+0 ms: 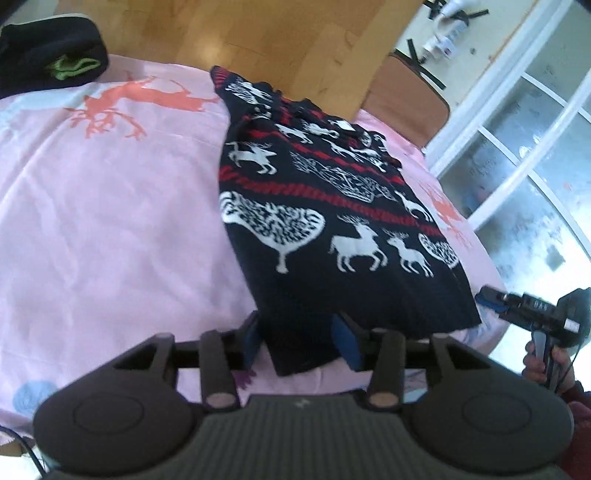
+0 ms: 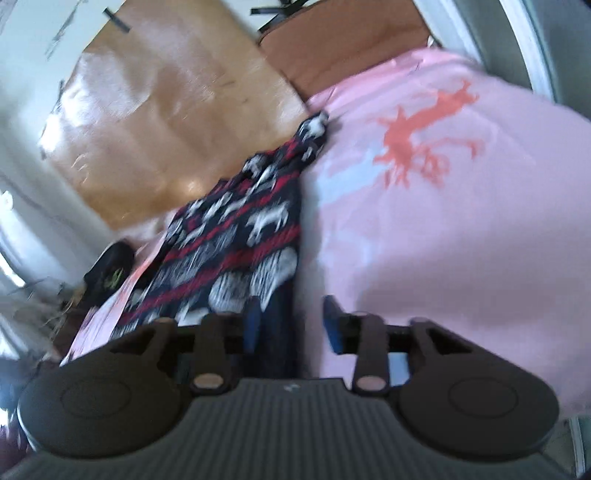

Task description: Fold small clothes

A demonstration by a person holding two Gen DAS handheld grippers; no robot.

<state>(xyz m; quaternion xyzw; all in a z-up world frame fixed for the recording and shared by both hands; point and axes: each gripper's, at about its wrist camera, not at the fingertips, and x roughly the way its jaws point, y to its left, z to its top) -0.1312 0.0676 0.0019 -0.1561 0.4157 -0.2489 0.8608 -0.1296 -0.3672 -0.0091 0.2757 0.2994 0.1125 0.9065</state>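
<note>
Our left gripper [image 1: 301,341] stands part open, the near hem of the dark reindeer-patterned garment [image 1: 317,206] between its blue pads, unpinched. Our right gripper [image 2: 291,325] is likewise part open astride the garment's edge. The garment lies flat on a pink deer-print sheet [image 1: 110,206]. Beyond: a wooden floor [image 1: 258,33], a brown chair [image 1: 406,92], white-framed glass doors [image 1: 517,129].

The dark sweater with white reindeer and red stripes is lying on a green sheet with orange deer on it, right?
Not quite. The dark knitted sweater with white reindeer and red stripes does lie on a sheet with orange deer, but the sheet is pink, not green. The left wrist view shows this clearly, and the right wrist view agrees.
</note>
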